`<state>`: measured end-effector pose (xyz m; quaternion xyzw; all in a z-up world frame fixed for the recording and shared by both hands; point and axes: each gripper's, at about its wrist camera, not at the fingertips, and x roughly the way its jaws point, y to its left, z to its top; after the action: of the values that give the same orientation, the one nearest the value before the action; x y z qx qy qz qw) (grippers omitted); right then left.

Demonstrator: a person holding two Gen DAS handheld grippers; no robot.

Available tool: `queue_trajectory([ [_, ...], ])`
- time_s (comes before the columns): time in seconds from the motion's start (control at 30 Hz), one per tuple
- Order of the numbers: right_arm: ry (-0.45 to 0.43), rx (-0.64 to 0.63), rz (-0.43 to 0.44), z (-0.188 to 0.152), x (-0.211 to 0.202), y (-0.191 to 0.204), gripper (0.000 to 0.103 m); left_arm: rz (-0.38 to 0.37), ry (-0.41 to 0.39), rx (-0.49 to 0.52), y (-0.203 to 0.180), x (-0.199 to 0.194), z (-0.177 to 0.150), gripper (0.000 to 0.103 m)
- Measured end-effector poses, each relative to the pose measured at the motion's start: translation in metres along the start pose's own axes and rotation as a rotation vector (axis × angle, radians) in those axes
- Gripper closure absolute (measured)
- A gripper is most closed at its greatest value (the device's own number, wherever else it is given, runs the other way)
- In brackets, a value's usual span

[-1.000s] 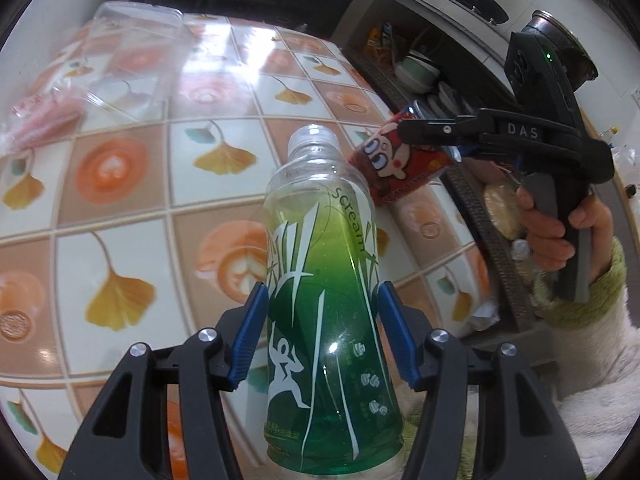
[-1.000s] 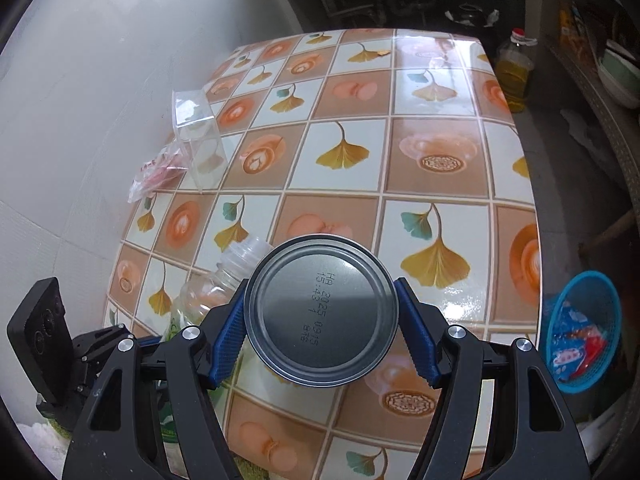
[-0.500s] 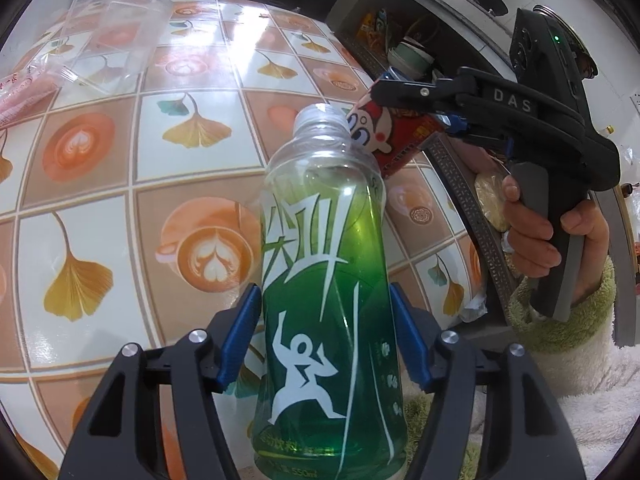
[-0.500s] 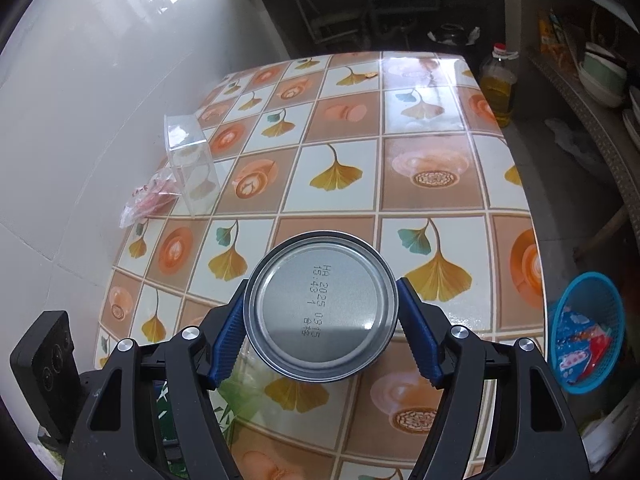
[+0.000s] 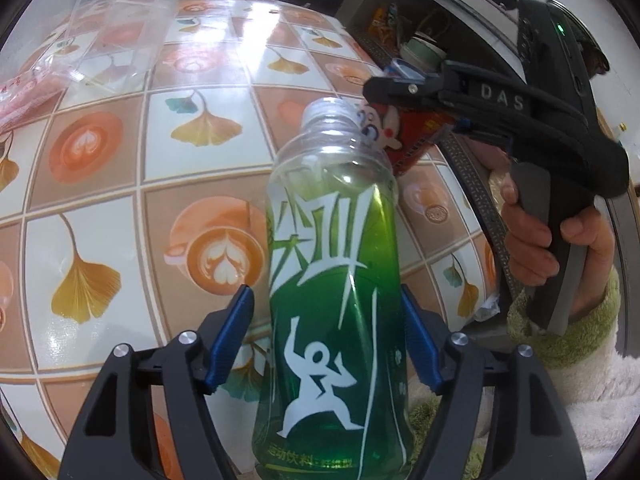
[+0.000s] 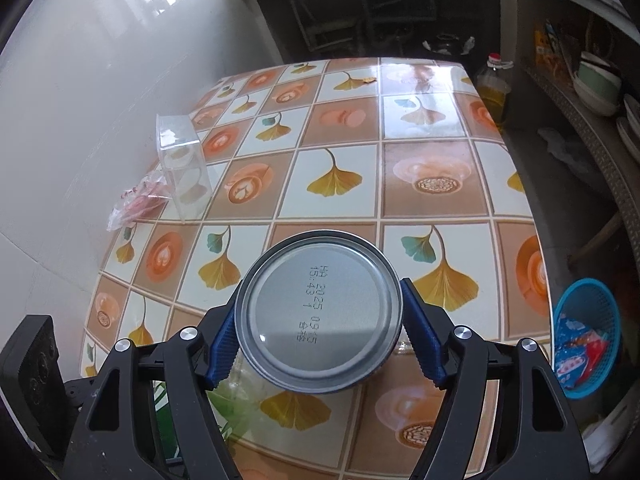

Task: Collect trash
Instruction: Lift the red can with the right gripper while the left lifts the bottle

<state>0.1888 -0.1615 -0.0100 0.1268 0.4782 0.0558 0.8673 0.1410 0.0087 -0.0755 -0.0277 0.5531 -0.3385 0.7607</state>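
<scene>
Showing, in the left wrist view, the left gripper (image 5: 326,334) closed on a green bottle (image 5: 334,308), uncapped and carried upright, long axis running up and forward away from the blue pads (image 5: 230,334). Seen beyond the bottle neck: the right gripper (image 5: 394,92) clamped on a red can (image 5: 408,136) with a cartoon face, raised above the tiled tabletop (image 5: 120,208). Lying at far left on the table, well apart from both tools: a clear plastic box (image 5: 116,28) and a pink wrapper (image 5: 24,96).

Showing, in the right wrist view, the right gripper (image 6: 318,340) pinching the can (image 6: 318,312) by its sides, flat metal end facing the lens, long axis pointing straight ahead. Standing on the floor past the table's right edge, ahead and to the right of the can: a blue basket (image 6: 596,300) already holding wrappers, judged the likely drop point and nearer the right hand than the left. Resting near the wall at left: the box (image 6: 182,168) and wrapper (image 6: 138,202), not yet collected.
</scene>
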Motion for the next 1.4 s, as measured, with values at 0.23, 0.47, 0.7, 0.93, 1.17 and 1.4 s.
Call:
queue_trajectory([
  [0.23, -0.018, -0.008, -0.009, 0.001, 0.002, -0.001, 0.036, 0.014, 0.027, 0.0, 0.003, 0.001, 0.008, 0.03],
  [0.47, -0.035, -0.021, -0.014, -0.001, 0.001, -0.004, 0.036, 0.02, 0.034, 0.017, 0.002, -0.005, 0.014, 0.029],
  [0.7, -0.04, -0.007, -0.027, -0.005, -0.006, -0.016, 0.037, 0.028, 0.041, 0.025, -0.003, -0.004, 0.018, 0.029],
  [0.93, -0.047, 0.023, -0.031, -0.011, -0.014, -0.03, 0.037, 0.038, 0.035, 0.026, -0.008, -0.005, 0.023, 0.029],
  [1.17, -0.05, 0.025, -0.029, -0.013, -0.016, -0.032, 0.036, 0.049, 0.033, 0.03, -0.01, -0.003, 0.028, 0.028],
  [1.4, -0.049, 0.025, -0.028, -0.013, -0.016, -0.032, 0.036, 0.073, 0.039, 0.039, -0.009, 0.004, 0.036, 0.027],
])
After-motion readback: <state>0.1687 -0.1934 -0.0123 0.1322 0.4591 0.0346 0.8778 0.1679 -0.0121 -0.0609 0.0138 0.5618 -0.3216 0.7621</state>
